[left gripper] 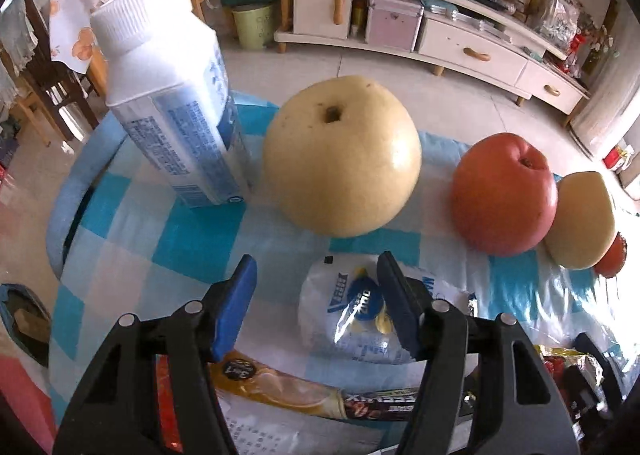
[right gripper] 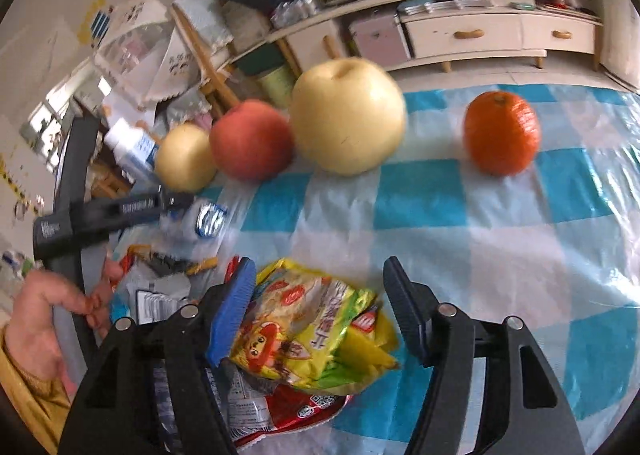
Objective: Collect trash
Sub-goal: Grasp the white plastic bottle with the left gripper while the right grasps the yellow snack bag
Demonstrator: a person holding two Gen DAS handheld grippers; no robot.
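In the left wrist view my left gripper (left gripper: 316, 275) is open over the checked tablecloth (left gripper: 192, 243). A crumpled clear-and-blue wrapper (left gripper: 352, 315) lies by its right finger, and an orange sachet wrapper (left gripper: 280, 387) lies under the fingers. In the right wrist view my right gripper (right gripper: 320, 279) is open above a yellow-green snack bag (right gripper: 320, 331) that rests on a red wrapper (right gripper: 296, 411). More crumpled wrappers (right gripper: 160, 287) lie to its left. The left gripper's body (right gripper: 100, 215) and the hand holding it show at the left.
A white-and-blue bottle (left gripper: 172, 107) stands at the table's far left. A row of fruit sits behind the trash: a large yellow pear (left gripper: 340, 155), a red apple (left gripper: 504, 195), another pear (right gripper: 348, 115) and an orange (right gripper: 500, 131). A green bin (left gripper: 252, 25) stands on the floor.
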